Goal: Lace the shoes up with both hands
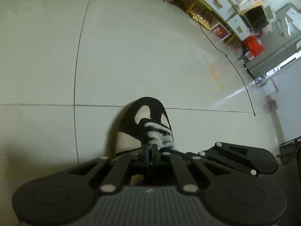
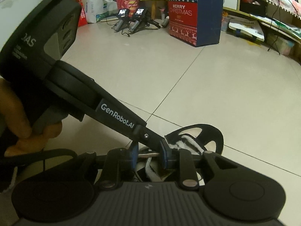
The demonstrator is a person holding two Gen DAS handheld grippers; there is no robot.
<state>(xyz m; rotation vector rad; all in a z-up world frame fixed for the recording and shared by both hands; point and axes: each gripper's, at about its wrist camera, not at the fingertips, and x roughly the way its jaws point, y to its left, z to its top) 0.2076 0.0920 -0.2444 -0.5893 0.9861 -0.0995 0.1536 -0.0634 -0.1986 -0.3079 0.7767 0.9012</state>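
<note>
A black and white shoe (image 1: pixel 131 120) stands on the tiled floor, toe pointing away, with fluffy white laces (image 1: pixel 160 133) across its tongue. My left gripper (image 1: pixel 150 146) is shut at the lace bundle, and a white strand runs straight into its closed tips. In the right wrist view a hand (image 2: pixel 20 124) holds the left gripper (image 2: pixel 162 143), which slants down from the upper left to the shoe (image 2: pixel 214 135). My right gripper (image 2: pixel 149 156) is open over the shoe's throat. A flat lace strip (image 2: pixel 148 153) lies between its blue pads (image 2: pixel 134 154), unpressed.
A red and blue Christmas box (image 2: pixel 193 17) stands on the floor behind the shoe, with two more hand-held devices (image 2: pixel 131 18) beside it. A black cable (image 1: pixel 235 69) crosses the tiles on the right. Low shelves (image 1: pixel 216 13) with clutter line the far wall.
</note>
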